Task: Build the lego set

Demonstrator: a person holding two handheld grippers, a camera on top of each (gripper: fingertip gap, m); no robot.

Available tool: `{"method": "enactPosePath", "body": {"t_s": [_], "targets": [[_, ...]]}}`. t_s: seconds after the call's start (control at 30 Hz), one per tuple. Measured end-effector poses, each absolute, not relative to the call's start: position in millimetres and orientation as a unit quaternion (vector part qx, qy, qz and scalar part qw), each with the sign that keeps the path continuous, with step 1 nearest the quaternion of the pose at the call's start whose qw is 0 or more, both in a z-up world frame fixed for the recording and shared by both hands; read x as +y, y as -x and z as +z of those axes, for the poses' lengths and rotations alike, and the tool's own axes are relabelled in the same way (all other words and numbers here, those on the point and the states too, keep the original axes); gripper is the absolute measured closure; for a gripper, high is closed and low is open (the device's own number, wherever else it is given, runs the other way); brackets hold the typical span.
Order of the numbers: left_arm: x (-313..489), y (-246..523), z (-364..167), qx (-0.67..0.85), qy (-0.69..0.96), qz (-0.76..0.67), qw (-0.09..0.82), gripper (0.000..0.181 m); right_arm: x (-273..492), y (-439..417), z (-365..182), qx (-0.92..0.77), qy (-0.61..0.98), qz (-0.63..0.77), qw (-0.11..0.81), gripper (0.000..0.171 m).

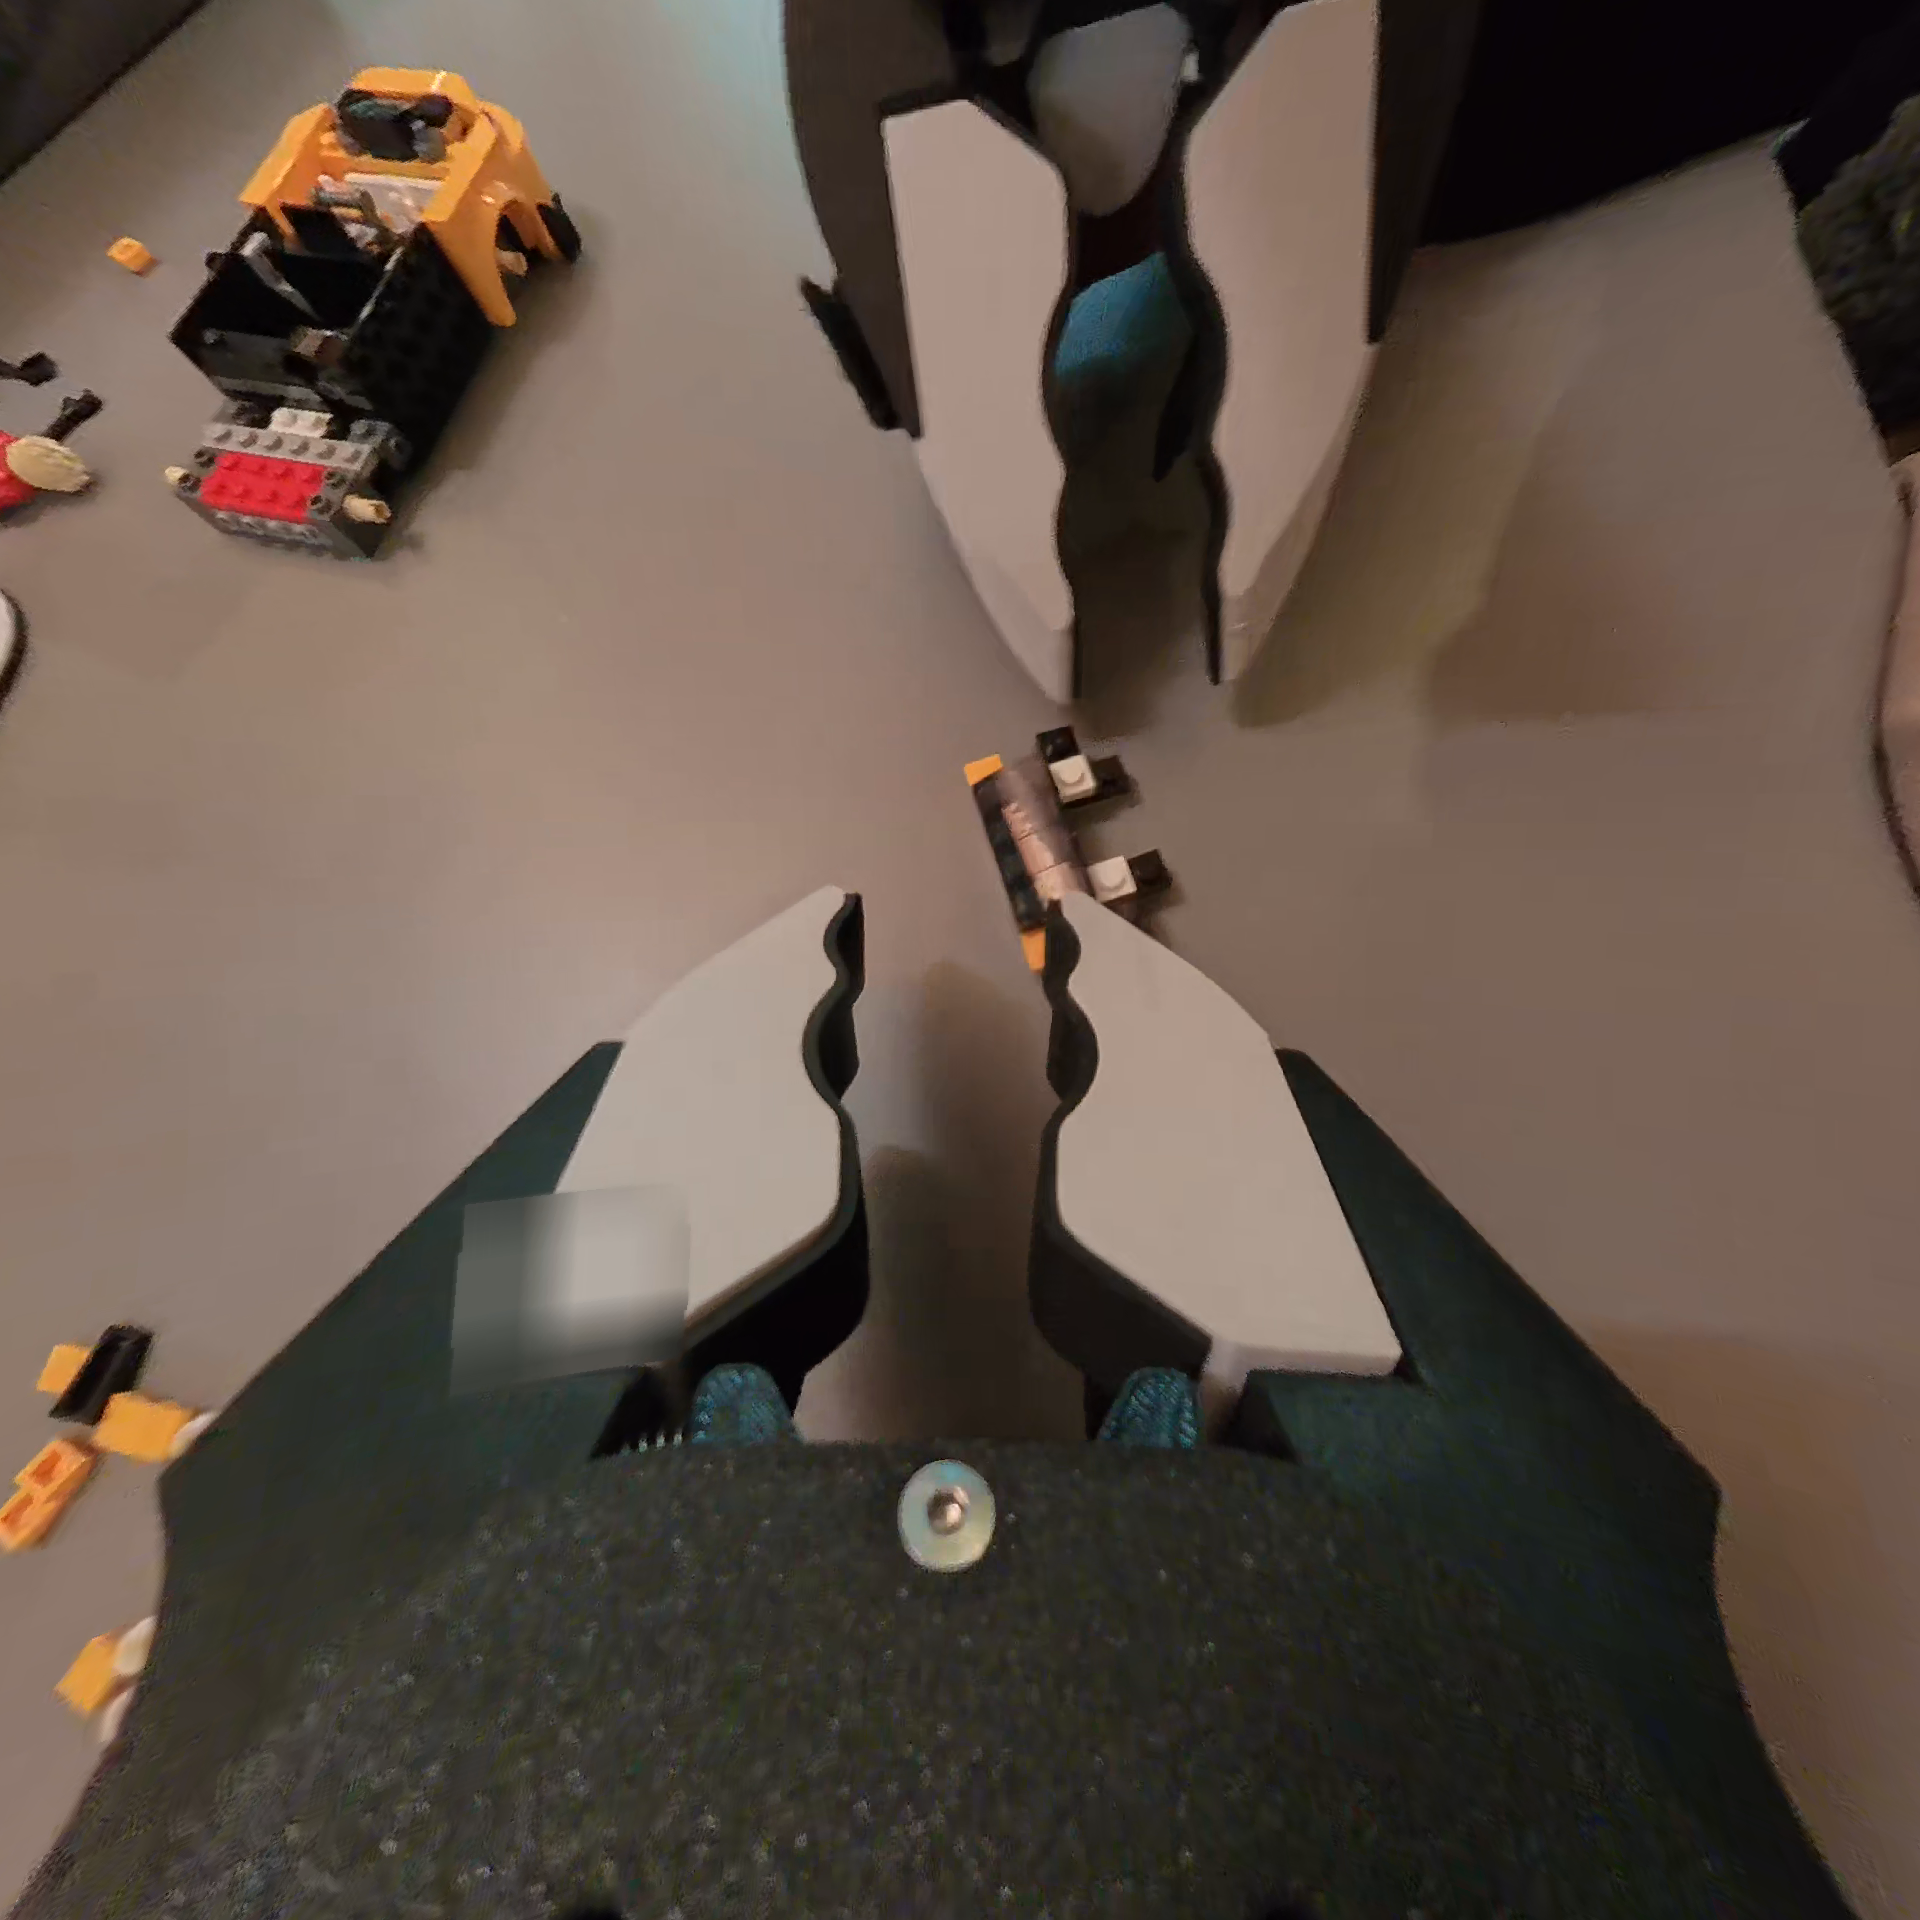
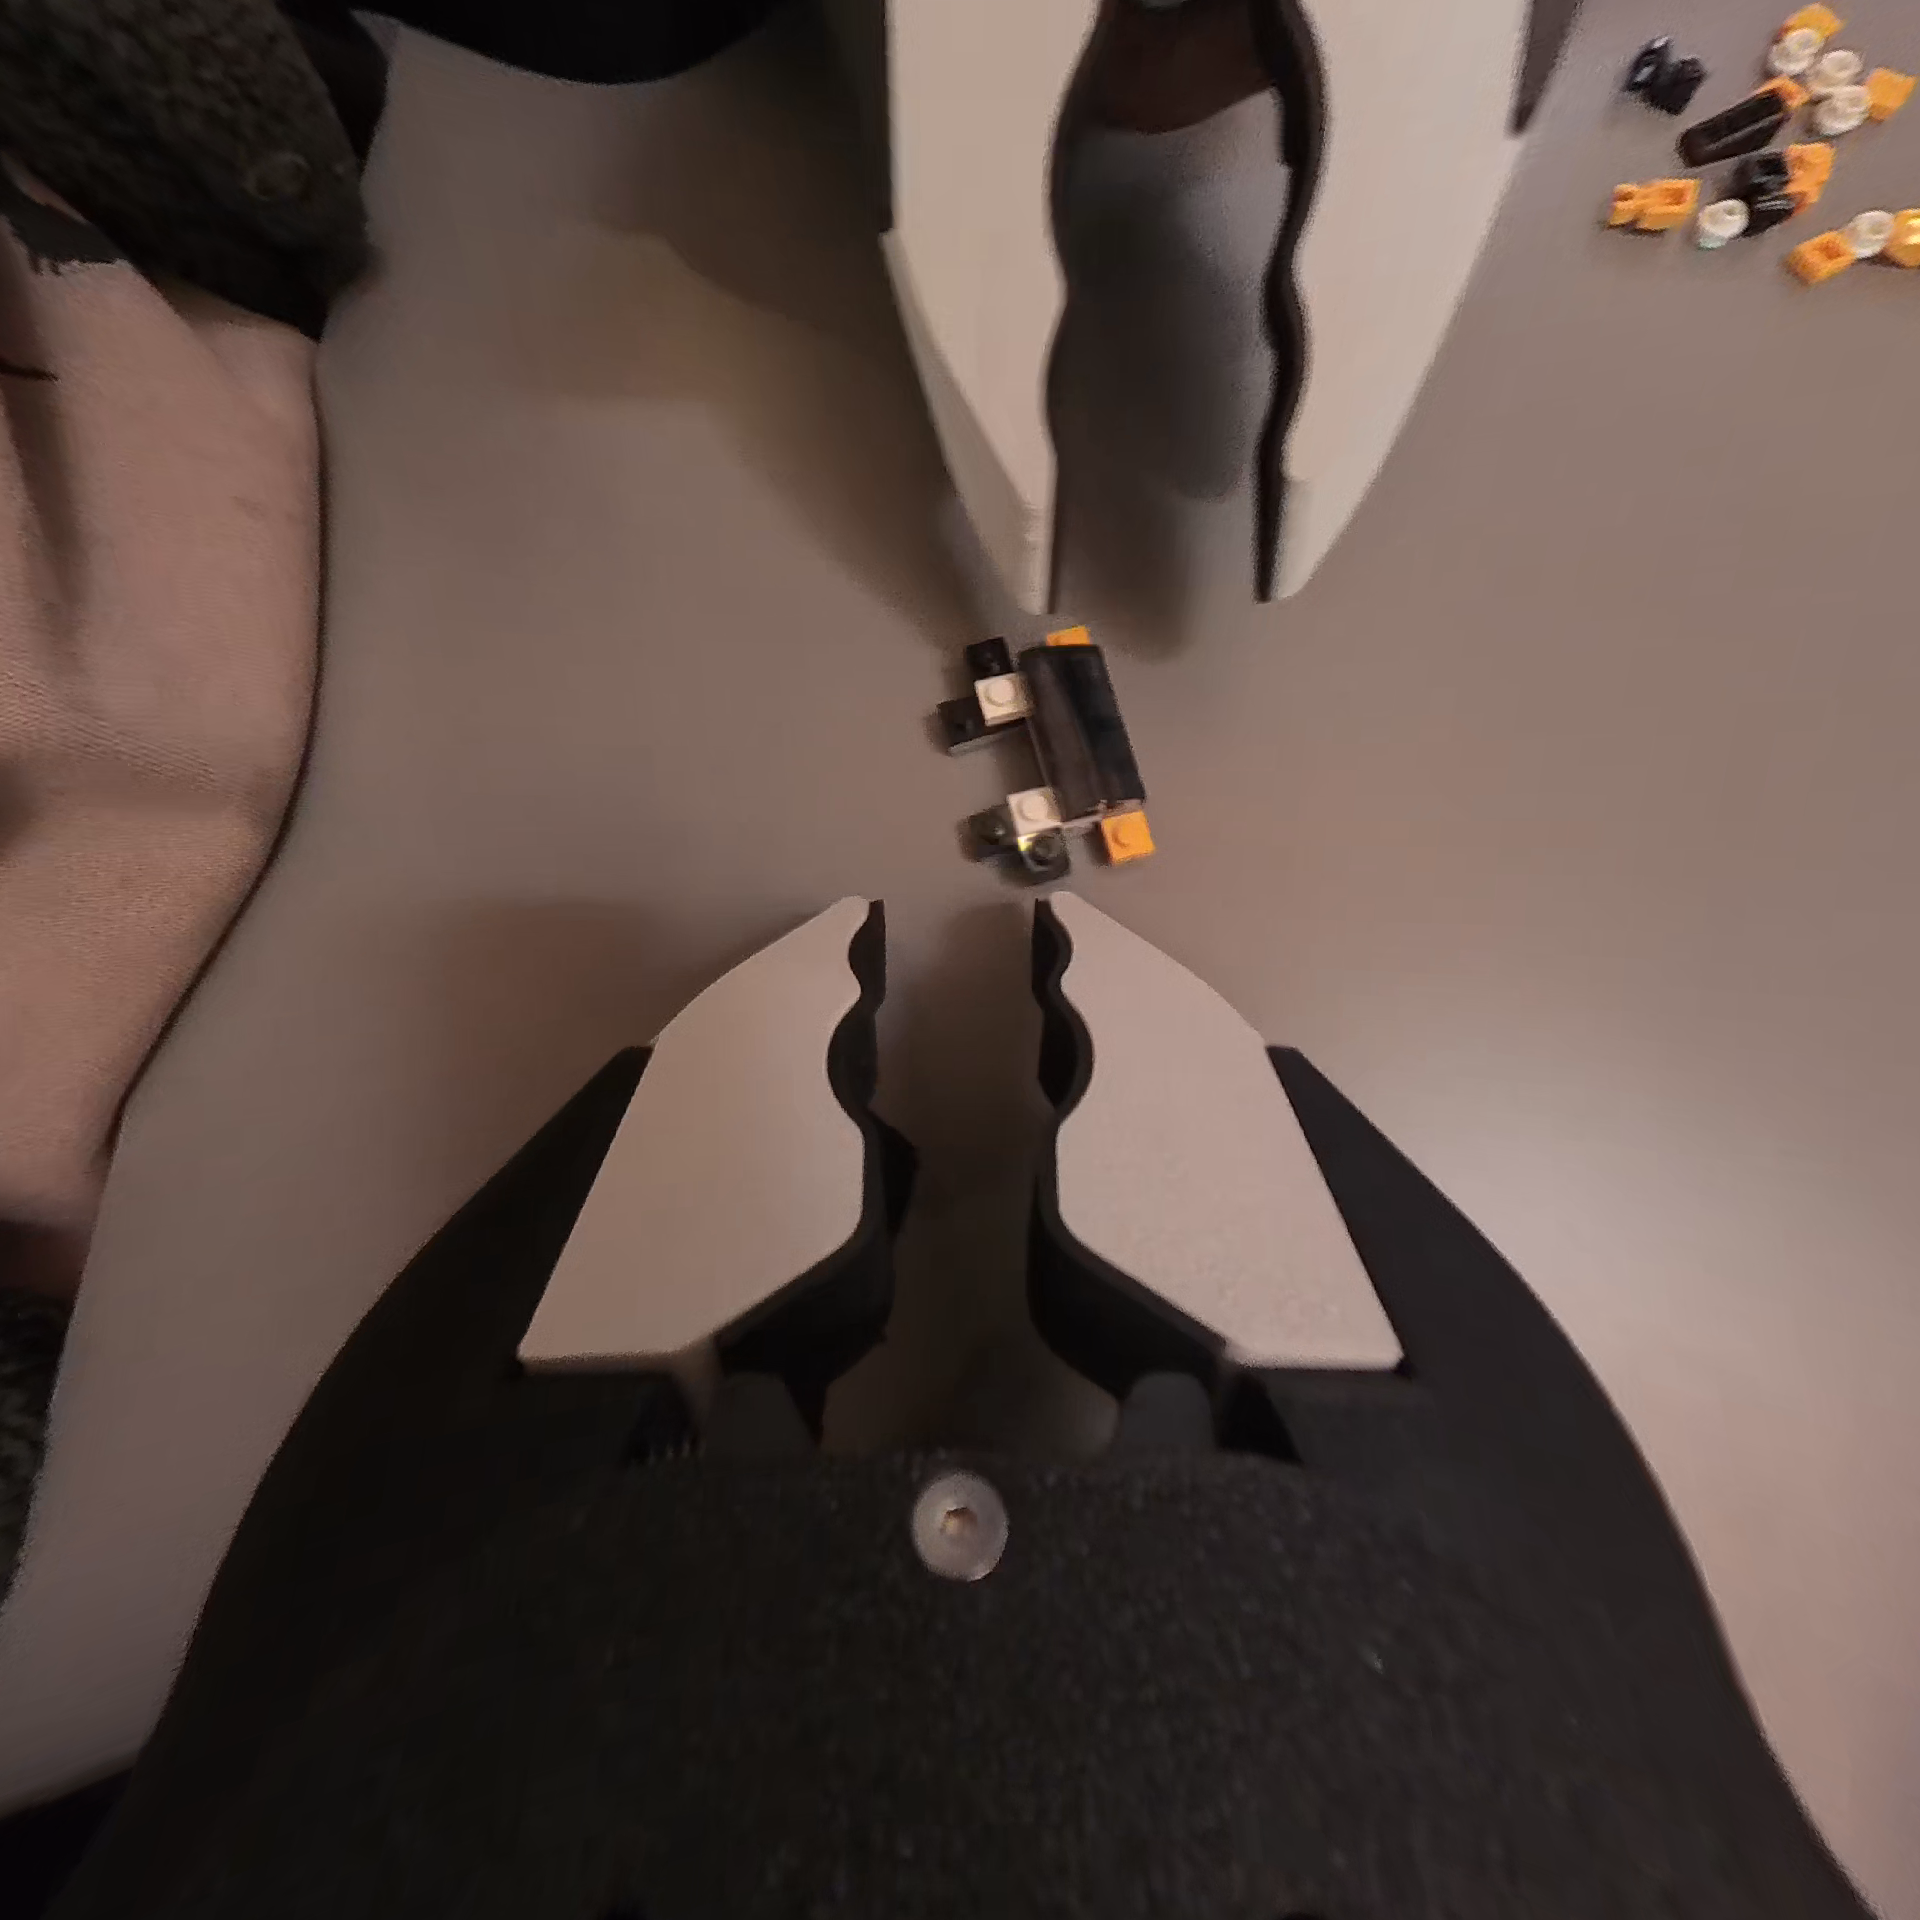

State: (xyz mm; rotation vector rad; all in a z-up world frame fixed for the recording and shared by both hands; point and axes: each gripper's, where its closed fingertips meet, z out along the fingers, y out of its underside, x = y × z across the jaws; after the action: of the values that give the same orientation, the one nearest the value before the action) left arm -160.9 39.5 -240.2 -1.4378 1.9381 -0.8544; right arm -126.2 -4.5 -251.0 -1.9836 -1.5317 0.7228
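A small sub-assembly (image 1: 1060, 831) of black, grey, white and orange pieces lies flat on the grey table, between the two grippers. My left gripper (image 1: 956, 914) is open and empty; its right fingertip (image 1: 1081, 925) is at the assembly's near orange end. My right gripper (image 1: 1143, 670) faces it from the far side, open and empty. In the right wrist view the assembly (image 2: 1049, 748) lies just beyond my right gripper (image 2: 956, 909), with the left gripper (image 2: 1158, 597) behind it. A partly built black, orange and red vehicle (image 1: 353, 312) stands at the far left.
Loose orange and black pieces (image 1: 94, 1423) lie at the left by my left gripper; they also show in the right wrist view (image 2: 1766, 135) at the top right. Red and tan parts (image 1: 42, 468) are at the left edge. A person's clothing (image 2: 135, 623) borders the table's left side. One gripper's finger ends stand about 7 cm off the other's.
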Motion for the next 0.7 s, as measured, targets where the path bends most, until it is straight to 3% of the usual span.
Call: {"method": "enactPosePath", "body": {"t_s": [0.03, 0.2, 0.47, 0.7], "targets": [[36, 161, -240, 0.725, 0.538, -0.327, 0.279, 0.147, -2, 125, -251, -0.563, 0.736, 0.264, 0.268, 0.144], [21, 155, -247, 0.72, 0.551, -0.345, 0.242, 0.142, 7, 124, -254, -0.556, 0.741, 0.247, 0.284, 0.145], [18, 153, -254, 0.719, 0.561, -0.342, 0.227, 0.154, 9, 129, -254, -0.569, 0.727, 0.234, 0.304, 0.159], [19, 151, -249, 0.766, 0.485, -0.284, 0.312, 0.156, 6, 125, -253, -0.586, 0.717, 0.224, 0.304, 0.163]]}}
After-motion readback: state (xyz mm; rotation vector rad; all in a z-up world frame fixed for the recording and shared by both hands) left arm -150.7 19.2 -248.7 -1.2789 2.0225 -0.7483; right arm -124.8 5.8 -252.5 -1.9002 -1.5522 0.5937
